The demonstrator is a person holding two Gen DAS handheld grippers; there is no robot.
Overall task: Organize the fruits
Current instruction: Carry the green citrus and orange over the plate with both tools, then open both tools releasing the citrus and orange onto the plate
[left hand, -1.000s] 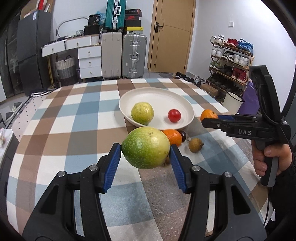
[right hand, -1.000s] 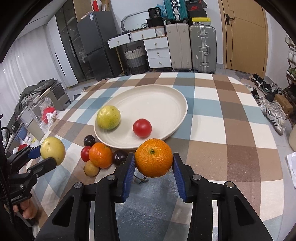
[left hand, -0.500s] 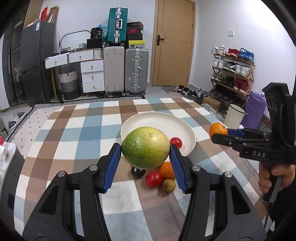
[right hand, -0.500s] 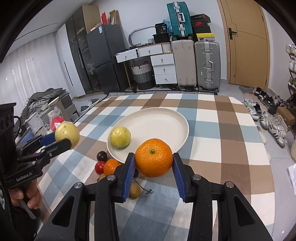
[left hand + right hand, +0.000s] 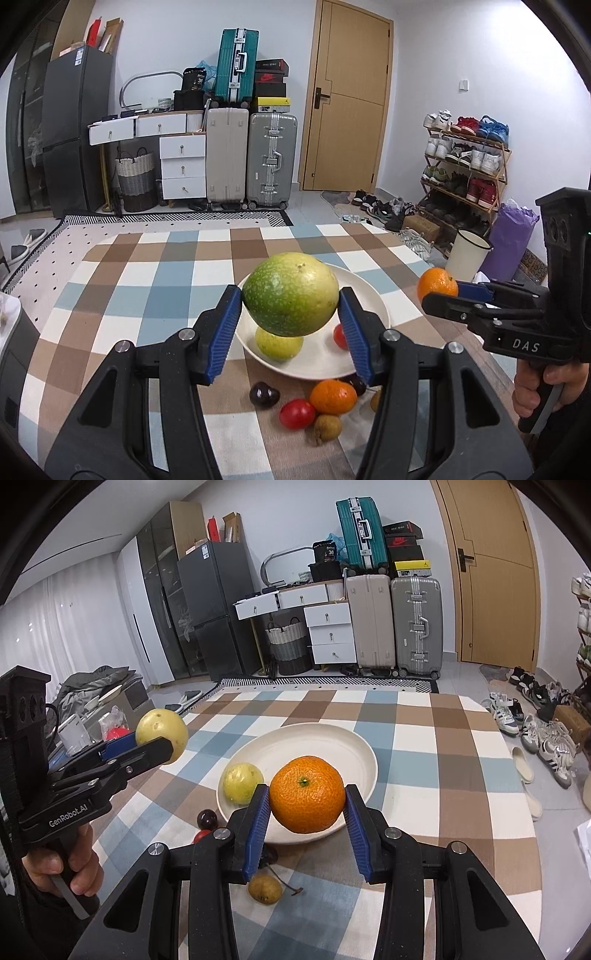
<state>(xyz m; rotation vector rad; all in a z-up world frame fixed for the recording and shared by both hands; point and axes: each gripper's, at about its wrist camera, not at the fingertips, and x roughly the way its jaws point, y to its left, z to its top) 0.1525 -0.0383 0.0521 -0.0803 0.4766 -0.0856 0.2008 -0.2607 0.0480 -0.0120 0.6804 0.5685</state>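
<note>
Both fingers are clamped on round fruit, left gripper (image 5: 290, 325) on the guava (image 5: 290, 294), right gripper (image 5: 306, 821) on the orange (image 5: 307, 794), so either could roll off the plate (image 5: 364, 755) if dropped from up here.

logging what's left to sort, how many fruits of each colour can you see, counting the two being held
green-yellow fruits: 2
oranges: 2
red fruits: 2
dark plums: 2
small brown fruits: 2
total: 10

Even, soft indoor light, faint shadows; both views sharp, with strong fisheye bending and black vignetted corners at the edges
</note>
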